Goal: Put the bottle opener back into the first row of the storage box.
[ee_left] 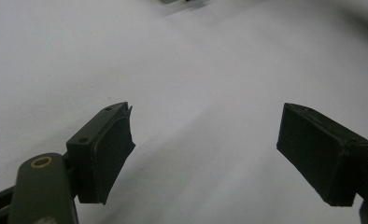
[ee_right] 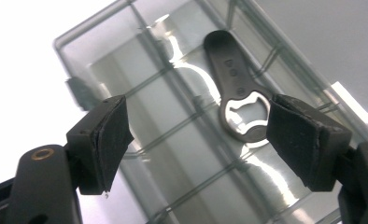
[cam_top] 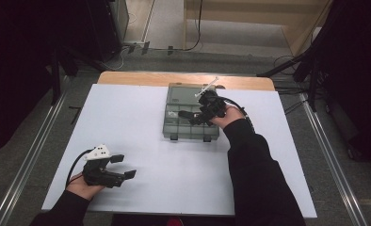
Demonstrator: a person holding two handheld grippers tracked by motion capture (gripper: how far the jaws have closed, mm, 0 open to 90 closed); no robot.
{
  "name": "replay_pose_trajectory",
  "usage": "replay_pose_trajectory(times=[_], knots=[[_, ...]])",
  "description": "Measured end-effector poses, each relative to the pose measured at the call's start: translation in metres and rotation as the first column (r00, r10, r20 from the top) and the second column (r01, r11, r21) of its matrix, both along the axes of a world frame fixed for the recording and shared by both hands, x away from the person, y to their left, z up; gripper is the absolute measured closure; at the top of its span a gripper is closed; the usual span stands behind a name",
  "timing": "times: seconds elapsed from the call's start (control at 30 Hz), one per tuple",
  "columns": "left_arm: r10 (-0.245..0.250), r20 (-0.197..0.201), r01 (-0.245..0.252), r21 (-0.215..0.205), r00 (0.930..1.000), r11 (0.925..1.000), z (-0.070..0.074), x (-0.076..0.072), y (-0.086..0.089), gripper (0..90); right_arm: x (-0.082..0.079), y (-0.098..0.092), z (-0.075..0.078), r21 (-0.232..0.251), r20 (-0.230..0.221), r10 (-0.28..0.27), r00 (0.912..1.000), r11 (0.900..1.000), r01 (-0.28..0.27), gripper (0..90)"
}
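Observation:
A clear grey compartment box (cam_top: 176, 120) with its lid shut lies at the back middle of the white table. A flat metal bottle opener (ee_right: 240, 100) lies on the box's lid (ee_right: 173, 144). My right gripper (cam_top: 186, 117) hovers open over the box, its jaws wide apart on either side of the opener's head, nothing between them. In the right gripper view the right gripper (ee_right: 196, 140) looks down on the lid. My left gripper (cam_top: 126, 165) rests open near the table's front left, over bare white table (ee_left: 196, 93), holding nothing.
The white table sheet (cam_top: 127, 108) covers a wooden tabletop (cam_top: 127, 77) whose far edge shows. Metal rails (cam_top: 332, 160) run along both sides. Cables and dark stands (cam_top: 310, 70) crowd the floor beyond the table.

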State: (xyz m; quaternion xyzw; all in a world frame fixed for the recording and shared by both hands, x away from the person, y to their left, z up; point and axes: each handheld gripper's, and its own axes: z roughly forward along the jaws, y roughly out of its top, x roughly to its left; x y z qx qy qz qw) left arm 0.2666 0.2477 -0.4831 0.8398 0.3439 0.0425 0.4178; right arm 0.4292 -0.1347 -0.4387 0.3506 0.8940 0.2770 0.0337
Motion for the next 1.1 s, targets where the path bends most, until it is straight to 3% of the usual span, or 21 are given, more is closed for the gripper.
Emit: replay_pose_trajectory(times=[0.27,0.63,0.73,0.87,1.1], knots=[[-0.005,-0.003,0.005,0.007,1.0000,1.0000,0.000,0.000,-0.001,17.6,-0.023,0.001,0.002,0.003,0.011,0.050,0.9987,0.999,-0.050,24.7],[-0.005,-0.002,0.005,0.012,1.0000,0.9999,0.000,0.001,0.000,17.5,-0.045,-0.006,-0.001,0.040,-0.017,0.012,0.9998,0.999,-0.012,24.9],[-0.006,-0.002,0.006,0.011,1.0000,0.9999,0.000,0.000,-0.001,17.6,-0.051,-0.008,-0.002,0.039,-0.015,0.024,0.9996,0.999,-0.024,24.8],[-0.012,0.001,0.012,0.008,0.9999,0.9999,0.000,-0.001,-0.002,17.6,-0.059,-0.015,-0.005,0.028,-0.011,0.026,0.9996,0.999,-0.025,25.7],[-0.009,0.000,0.009,0.002,1.0000,1.0000,0.000,-0.001,-0.002,17.6,-0.076,-0.029,-0.007,0.050,-0.019,-0.008,0.9998,0.999,0.009,25.7]])
